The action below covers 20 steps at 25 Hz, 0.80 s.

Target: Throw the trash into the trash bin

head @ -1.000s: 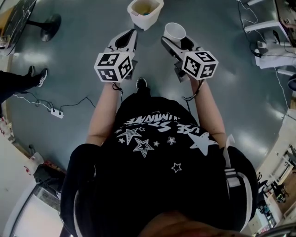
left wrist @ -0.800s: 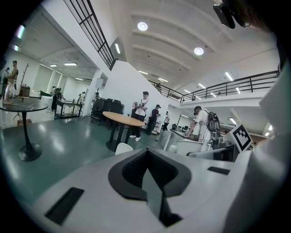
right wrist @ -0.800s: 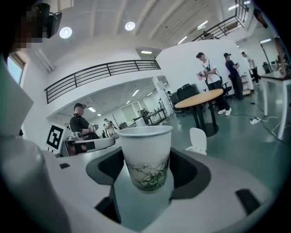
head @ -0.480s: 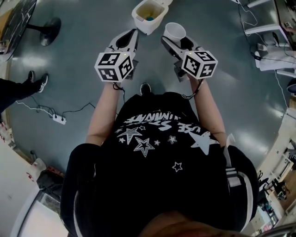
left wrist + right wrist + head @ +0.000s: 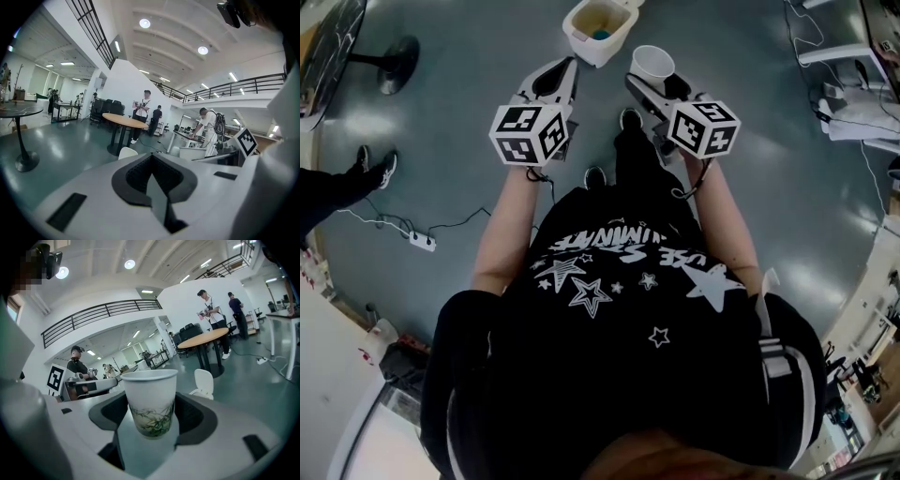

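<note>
One shoe (image 5: 630,119) has swung forward over the floor (image 5: 469,112) since a second ago, a stride toward the bin (image 5: 579,39).

Both our grippers have travelled with the step and kept their pose. The right gripper (image 5: 656,86) is clenched on the paper cup (image 5: 652,64), which stands upright between its jaws. The left gripper (image 5: 567,67) is closed on nothing. The bin sits at the far edge, just beyond the two grippers and a little left of the cup, with some rubbish already inside. The cup is near the bin but not over its mouth, so we judge the approach nearly done: carry the cup far and left, then let go.
</note>
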{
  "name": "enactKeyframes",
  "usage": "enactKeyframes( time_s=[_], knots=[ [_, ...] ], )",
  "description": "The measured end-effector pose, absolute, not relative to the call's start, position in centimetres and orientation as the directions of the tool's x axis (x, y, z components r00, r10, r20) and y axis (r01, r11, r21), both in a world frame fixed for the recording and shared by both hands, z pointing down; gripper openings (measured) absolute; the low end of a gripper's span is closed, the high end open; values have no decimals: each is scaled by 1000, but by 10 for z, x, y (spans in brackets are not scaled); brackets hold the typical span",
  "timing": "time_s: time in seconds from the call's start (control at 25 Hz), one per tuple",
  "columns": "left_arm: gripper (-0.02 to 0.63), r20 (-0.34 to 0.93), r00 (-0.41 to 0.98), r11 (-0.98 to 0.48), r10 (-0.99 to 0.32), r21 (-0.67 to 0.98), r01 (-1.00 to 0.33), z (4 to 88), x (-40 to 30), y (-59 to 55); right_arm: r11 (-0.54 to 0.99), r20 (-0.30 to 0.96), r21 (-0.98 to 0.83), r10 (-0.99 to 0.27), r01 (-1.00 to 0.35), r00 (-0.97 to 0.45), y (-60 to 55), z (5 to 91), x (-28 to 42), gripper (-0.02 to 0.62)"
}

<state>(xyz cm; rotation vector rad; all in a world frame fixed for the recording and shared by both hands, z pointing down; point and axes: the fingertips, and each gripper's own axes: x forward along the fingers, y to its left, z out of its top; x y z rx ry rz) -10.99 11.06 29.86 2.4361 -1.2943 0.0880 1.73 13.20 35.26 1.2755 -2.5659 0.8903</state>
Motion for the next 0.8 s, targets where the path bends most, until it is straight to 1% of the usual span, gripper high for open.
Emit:
enactKeyframes(
  time_s=[0.2,0.52,0.8],
  knots=[
    [11,249,561,-501,-789,267,-823,301,-96,74,472,367,-475,-660,-742,-655,83,364,31,319],
    [11,260,521,-469,-813,239,-850,289,-73,-10,497,315,-489,-666,-717,-676,-21,351,63,319],
    [11,260,489,-434,-833,244,-867,293,-53,-73,524,326,-466,-647,-713,-689,-84,351,90,319]
  ],
)
